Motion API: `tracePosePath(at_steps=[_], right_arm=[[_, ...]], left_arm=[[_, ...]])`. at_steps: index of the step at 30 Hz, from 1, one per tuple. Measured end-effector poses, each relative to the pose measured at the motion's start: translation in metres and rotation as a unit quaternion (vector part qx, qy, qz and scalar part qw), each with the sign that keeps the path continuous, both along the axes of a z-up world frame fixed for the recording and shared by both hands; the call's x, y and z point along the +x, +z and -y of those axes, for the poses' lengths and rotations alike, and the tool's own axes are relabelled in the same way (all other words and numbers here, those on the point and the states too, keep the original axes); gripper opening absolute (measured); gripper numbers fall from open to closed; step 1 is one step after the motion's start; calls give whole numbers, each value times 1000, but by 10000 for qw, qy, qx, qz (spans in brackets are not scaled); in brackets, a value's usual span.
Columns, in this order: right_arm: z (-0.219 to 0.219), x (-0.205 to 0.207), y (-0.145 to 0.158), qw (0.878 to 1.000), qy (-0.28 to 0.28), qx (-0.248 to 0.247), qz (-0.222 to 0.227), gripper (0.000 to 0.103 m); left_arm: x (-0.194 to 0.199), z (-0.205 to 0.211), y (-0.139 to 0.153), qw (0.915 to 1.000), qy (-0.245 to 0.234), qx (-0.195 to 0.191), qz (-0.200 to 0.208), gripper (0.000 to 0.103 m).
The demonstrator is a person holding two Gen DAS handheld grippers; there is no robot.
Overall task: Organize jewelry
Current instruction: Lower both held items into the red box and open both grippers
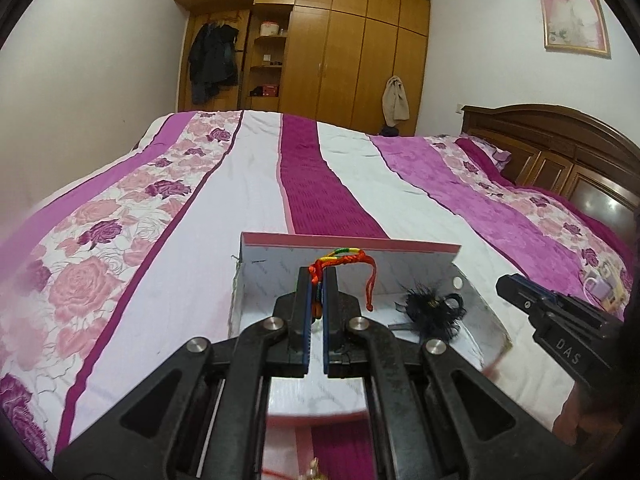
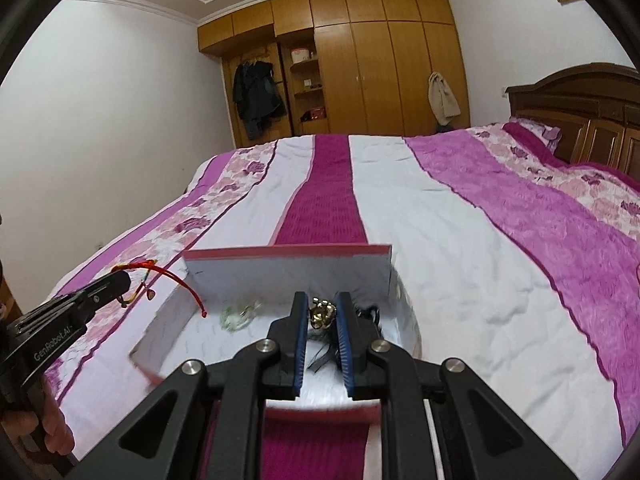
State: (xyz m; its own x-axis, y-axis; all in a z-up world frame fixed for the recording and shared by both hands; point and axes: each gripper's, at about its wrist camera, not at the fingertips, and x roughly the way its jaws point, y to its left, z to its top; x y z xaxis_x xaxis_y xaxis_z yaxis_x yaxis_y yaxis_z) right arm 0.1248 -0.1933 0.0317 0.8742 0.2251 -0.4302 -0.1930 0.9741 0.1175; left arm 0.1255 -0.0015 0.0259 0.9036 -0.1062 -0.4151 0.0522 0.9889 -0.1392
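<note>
— Where is the jewelry?

— A red braided cord bracelet (image 1: pixel 340 266) is pinched in the left tongs (image 1: pixel 319 280), held above the open white box (image 1: pixel 276 272) with the pink rim. A gold trinket (image 2: pixel 322 312) is pinched in the right tongs (image 2: pixel 323 308), also over the box.

— What lies inside the box?

— A black feathered hair ornament (image 1: pixel 434 310) near its right wall, and a pale green piece (image 2: pixel 239 314) towards the left.

— And the box itself?

— It sits on the bed (image 1: pixel 248 184), on the striped floral cover, near the front edge.
</note>
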Motion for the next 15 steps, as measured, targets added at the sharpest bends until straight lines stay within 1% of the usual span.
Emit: tracePosePath(at_steps=[7, 15], right_arm=[[0, 38, -22, 9995, -137, -145, -228, 16], [1, 67, -46, 9979, -178, -301, -536, 16]], left_arm=[[26, 1, -25, 9997, 64, 11, -256, 0], [46, -2, -46, 9982, 95, 68, -580, 0]])
